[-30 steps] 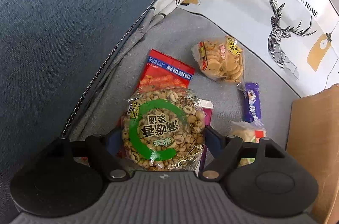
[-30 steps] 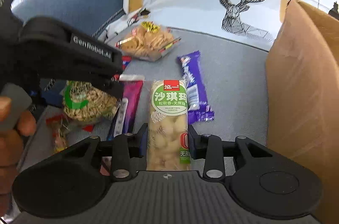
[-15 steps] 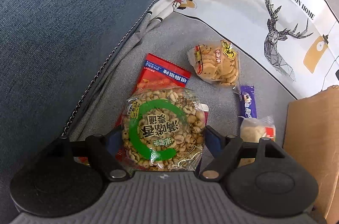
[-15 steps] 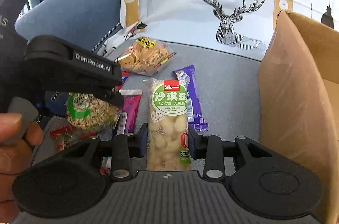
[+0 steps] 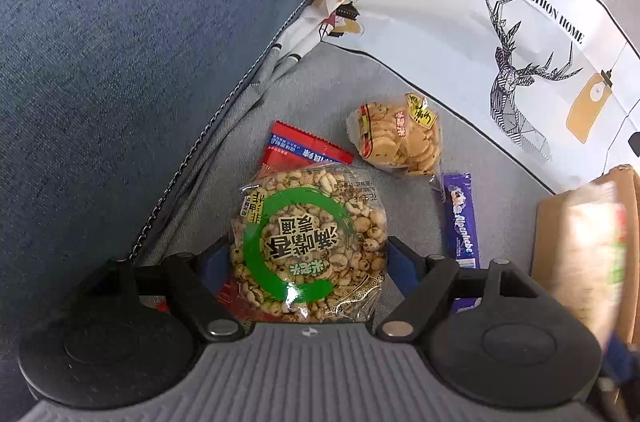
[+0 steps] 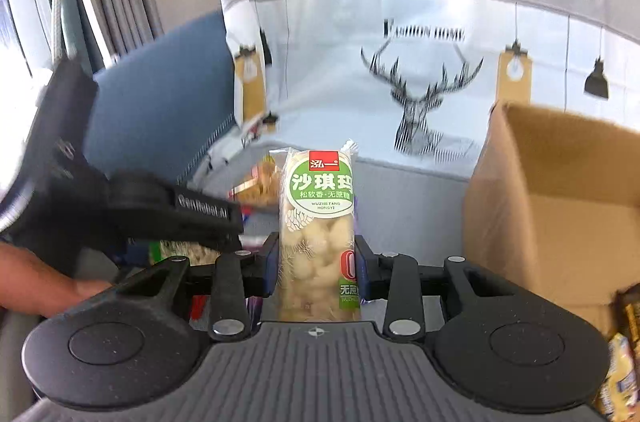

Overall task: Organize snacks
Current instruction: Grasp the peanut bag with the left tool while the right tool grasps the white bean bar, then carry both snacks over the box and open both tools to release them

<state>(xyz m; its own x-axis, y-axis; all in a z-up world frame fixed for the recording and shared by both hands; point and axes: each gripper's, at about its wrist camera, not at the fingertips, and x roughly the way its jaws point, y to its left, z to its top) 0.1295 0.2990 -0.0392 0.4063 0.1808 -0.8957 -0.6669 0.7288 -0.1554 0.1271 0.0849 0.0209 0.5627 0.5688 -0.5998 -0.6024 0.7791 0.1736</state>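
Right gripper [image 6: 316, 262] clamps the sachima bar [image 6: 318, 222] upright, lifted clear of the sofa seat [image 5: 400, 78] beside the cardboard box [image 6: 560, 206], likely its destination, while left gripper [image 5: 308, 258] pinches the round puffed-rice pack [image 5: 308, 242]

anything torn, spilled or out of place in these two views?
Nothing torn or spilled. The red foil packet lies partly buried under the round green-ringed puffed-grain pack, which the left gripper clamps. The right gripper holds the long green-labelled pastry bar upright beside the open cardboard box.
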